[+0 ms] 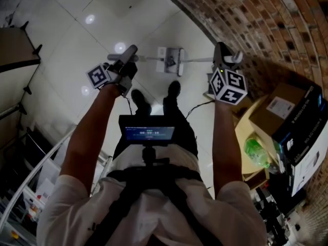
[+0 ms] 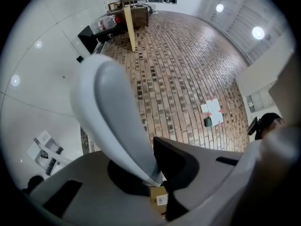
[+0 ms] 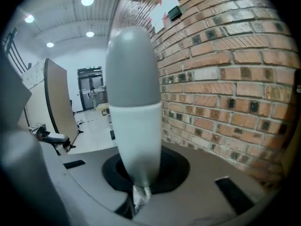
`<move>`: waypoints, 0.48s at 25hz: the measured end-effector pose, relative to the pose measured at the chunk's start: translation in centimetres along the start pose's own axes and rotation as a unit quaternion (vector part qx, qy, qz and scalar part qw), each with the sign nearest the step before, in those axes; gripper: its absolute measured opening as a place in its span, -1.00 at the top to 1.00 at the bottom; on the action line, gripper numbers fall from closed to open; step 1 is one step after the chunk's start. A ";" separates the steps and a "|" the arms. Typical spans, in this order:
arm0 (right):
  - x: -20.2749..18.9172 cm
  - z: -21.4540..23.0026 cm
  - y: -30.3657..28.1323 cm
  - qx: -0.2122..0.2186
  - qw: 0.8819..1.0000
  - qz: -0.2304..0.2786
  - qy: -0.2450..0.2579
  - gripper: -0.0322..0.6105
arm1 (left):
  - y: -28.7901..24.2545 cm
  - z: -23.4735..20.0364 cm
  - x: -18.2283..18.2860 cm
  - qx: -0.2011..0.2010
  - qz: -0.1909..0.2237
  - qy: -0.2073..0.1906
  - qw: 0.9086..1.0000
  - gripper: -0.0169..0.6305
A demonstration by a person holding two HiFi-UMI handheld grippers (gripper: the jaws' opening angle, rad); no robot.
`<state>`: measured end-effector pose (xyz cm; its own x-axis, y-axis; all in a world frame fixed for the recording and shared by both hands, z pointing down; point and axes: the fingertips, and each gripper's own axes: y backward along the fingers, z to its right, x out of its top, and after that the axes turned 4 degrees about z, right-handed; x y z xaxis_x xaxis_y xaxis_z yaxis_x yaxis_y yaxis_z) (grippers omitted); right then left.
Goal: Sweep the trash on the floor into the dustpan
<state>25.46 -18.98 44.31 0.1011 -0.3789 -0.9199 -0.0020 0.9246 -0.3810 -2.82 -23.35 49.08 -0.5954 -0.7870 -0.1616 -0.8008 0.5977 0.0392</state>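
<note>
Dustpan and broom, as I read them, meet on the tiles ahead of the shoes.
Left gripper is clamped on the pan's grey handle, right gripper on the broom's grey-white handle. Keep the pan's lip flat and sweep short strokes toward it. Any trash inside is too small to tell. Rightward, a cardboard box sits closed; something green lies in a tan tray.

Papers lie on the floor before the shoes; boxes stand right, against the wall.
</note>
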 end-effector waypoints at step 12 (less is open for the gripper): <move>-3.4 -8.8 -3.6 0.035 0.993 -0.059 0.098 0.84 | 1.4 -0.5 1.7 -0.010 -0.018 -0.028 0.999 0.79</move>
<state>16.40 -21.41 48.02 -0.0993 -0.4794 -0.8720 0.0672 0.8711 -0.4865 -5.01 -23.97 49.37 -0.5613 -0.7984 -0.2180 -0.8235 0.5650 0.0511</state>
